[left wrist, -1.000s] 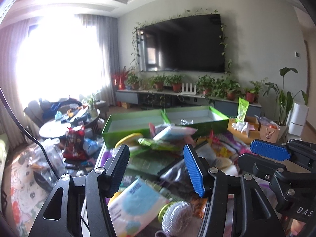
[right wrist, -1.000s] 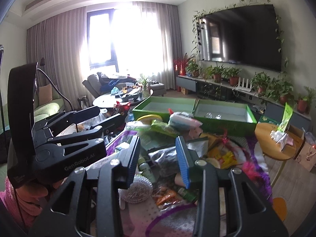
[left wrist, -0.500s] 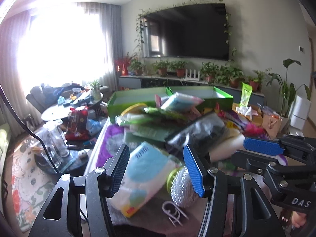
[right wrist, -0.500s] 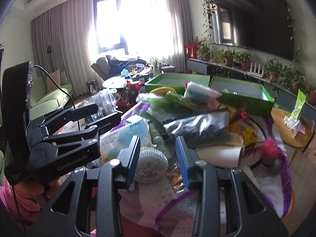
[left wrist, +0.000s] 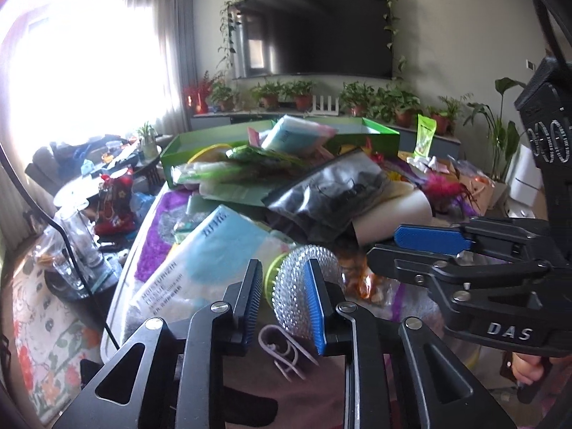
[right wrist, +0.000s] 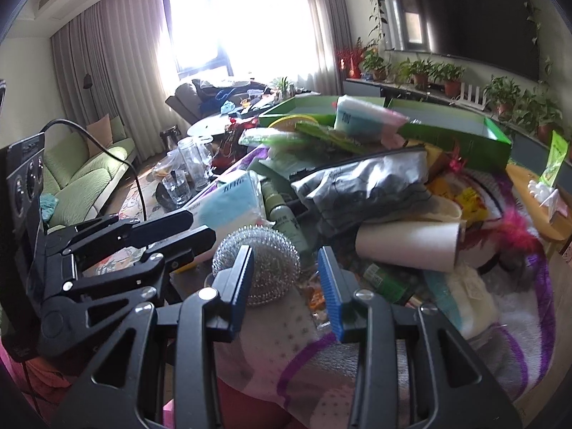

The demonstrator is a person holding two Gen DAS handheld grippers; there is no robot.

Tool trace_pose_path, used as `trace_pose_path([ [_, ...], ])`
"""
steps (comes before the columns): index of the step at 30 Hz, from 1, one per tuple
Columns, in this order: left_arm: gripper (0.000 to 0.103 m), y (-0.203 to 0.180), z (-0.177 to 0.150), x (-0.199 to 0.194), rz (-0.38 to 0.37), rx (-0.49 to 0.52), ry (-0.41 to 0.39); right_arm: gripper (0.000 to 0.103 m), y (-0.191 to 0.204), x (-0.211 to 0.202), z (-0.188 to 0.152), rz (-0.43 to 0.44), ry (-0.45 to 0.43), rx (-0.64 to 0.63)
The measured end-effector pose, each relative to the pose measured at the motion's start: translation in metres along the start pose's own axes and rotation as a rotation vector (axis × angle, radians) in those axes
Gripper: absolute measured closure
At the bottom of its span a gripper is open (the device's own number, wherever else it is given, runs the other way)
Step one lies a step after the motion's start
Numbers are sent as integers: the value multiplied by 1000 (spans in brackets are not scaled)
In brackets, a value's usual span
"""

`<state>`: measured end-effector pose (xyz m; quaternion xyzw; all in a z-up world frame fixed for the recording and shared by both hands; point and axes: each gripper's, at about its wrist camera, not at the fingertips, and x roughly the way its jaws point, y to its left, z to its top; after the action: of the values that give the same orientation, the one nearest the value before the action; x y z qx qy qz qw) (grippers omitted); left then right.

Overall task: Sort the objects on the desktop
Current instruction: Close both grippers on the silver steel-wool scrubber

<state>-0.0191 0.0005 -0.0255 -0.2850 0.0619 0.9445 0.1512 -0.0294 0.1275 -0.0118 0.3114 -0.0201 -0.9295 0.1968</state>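
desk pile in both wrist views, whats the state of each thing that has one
left tool: closing, nothing gripped yet
right tool: open, empty
steel wool scourer: loose on the pile, just ahead of both tools
tissue pack: sealed, lying flat
green box: open, tissue pack leaning over its rim
paper roll: on its side
dark zip pouch: zipped shut

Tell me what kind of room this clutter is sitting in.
Most likely a home living room: a large wall-mounted television hangs above a row of potted plants, and a green sofa stands beside a curtained window.
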Motion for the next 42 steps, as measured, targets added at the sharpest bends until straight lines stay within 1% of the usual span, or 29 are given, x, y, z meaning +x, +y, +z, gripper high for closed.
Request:
trace_pose_path([
  [6, 78, -2, -4, 8, -4, -2, 32, 66, -4, 17, -3, 41, 35, 3],
  [16, 79, -9, -9, 12, -6, 11, 58, 66, -10, 35, -5, 98, 67, -20],
  [18, 88, -10, -10, 14, -5, 15, 68, 66, -10, 39, -5, 112, 71, -31],
  [24, 91, -10, -10, 16, 10, 15, 78, 66, -13, 49, -5, 144, 90, -65],
  [25, 91, -11, -10, 17, 12, 17, 81, 65, -13, 51, -5, 151, 94, -67],
  [28, 91, -12, -9, 18, 23, 26, 86, 55, -15, 55, -5, 176, 104, -65],
  [29, 91, -12, -9, 18, 27, 29, 89, 53, -15, 57, -5, 184, 107, -69],
  [34, 91, -10, -11, 20, 48, 34, 108, 53, -14, 63, -4, 219, 122, -66],
  [42, 91, -8, -14, 22, 46, 30, 118, 53, -9, 65, -8, 237, 142, -63],
])
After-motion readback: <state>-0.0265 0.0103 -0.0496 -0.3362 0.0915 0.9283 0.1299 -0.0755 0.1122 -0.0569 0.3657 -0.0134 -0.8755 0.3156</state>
